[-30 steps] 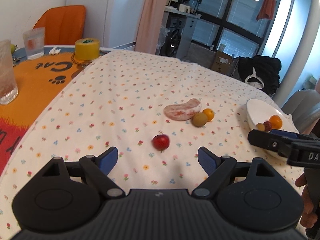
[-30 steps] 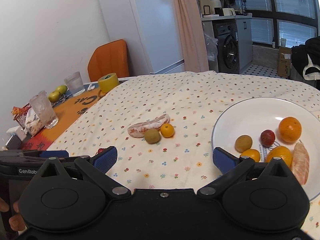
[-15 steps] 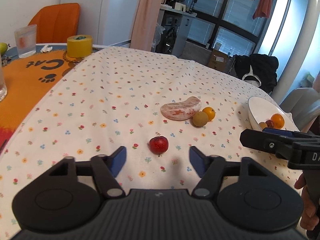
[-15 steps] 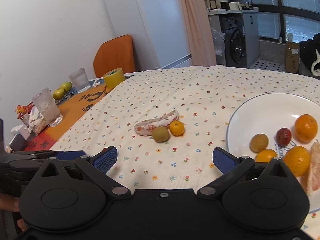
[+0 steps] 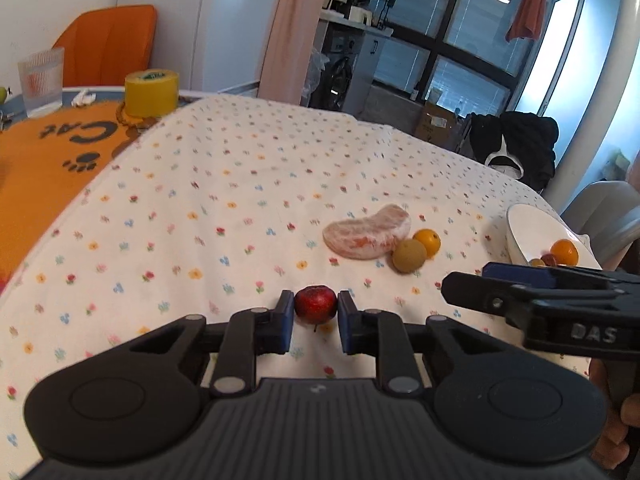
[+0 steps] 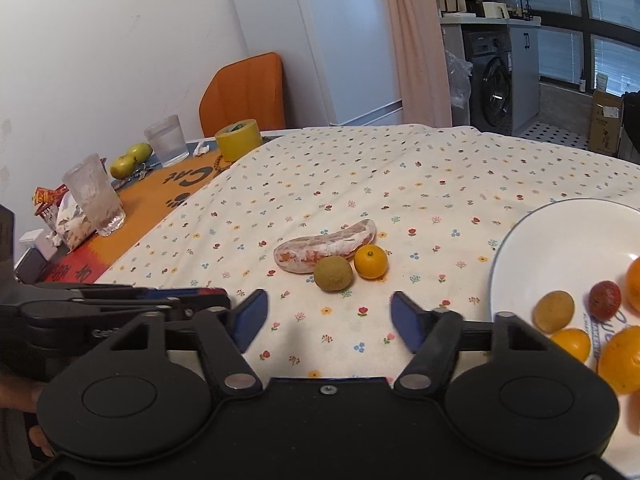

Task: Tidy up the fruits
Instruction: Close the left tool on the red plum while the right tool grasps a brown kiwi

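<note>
Only the left view shows the left gripper pinching the red fruit; the right gripper gapes over the floral surface near the plate.

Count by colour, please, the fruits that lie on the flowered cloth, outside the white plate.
Red: 1, the red fruit between the left tongs
Pink: 1, the peeled citrus segment
Brownish green: 1, the round fruit
Orange: 1, the small orange
Total: 4
</note>
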